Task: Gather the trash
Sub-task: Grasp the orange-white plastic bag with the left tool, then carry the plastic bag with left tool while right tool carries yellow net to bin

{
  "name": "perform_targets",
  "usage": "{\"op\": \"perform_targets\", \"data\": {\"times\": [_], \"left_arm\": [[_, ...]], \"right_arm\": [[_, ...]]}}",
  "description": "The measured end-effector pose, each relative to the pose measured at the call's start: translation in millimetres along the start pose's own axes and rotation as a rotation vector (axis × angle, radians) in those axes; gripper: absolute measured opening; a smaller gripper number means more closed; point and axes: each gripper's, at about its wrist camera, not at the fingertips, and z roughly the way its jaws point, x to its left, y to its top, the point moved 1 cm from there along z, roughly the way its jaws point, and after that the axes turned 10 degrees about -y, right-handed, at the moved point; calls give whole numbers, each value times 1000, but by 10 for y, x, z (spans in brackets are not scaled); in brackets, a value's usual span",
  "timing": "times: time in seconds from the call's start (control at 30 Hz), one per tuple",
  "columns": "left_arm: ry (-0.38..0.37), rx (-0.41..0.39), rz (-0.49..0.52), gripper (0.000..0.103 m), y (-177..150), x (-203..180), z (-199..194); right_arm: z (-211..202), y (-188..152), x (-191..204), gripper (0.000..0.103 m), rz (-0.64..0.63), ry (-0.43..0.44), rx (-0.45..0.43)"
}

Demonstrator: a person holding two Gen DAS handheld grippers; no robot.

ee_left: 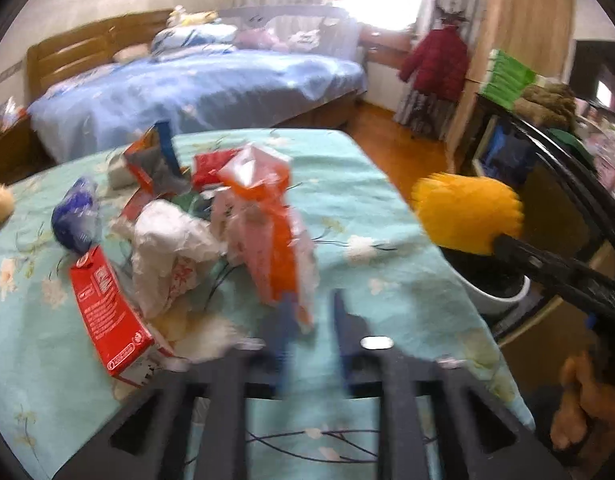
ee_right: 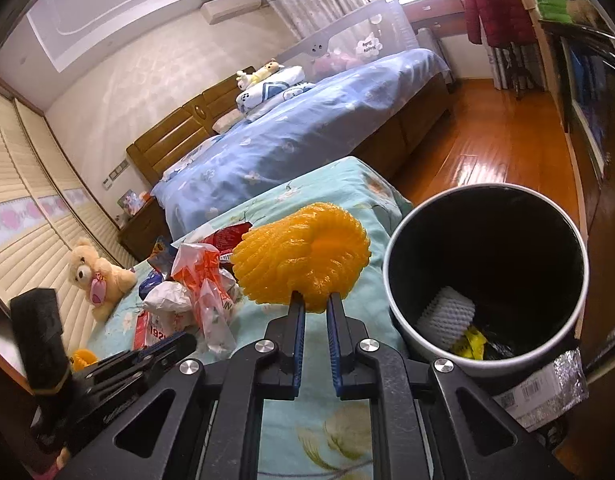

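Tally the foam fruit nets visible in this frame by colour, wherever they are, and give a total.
Yellow-orange: 2, the net pinched by the right gripper and a partly hidden one on the table near the teddy bear.
White: 1, the net already in the bin.
Total: 3

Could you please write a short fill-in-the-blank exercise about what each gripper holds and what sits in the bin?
1. The right gripper holds a foam net coloured ____.
2. The left gripper pinches a plastic ____ printed orange.
3. Inside the bin lies a foam net coloured ____.
4. The trash pile lies on a tablecloth printed with ____.

Missing words: yellow; bag; white; flowers
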Motion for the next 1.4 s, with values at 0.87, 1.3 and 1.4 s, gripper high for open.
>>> {"op": "perform_targets", "data": {"times": [0.87,1.3,1.4], "left_arm": [[-108,34,120,17,9,-384,301],[-197,81,181,17,143,-629,520],[-206,90,190,17,201,-677,574]], "right_arm": [[-132,-152,-321,10,59,-50,1],[-259,-68,-668,10,99,-132,-20],[-255,-45,-736,10,106,-144,-19]]}}
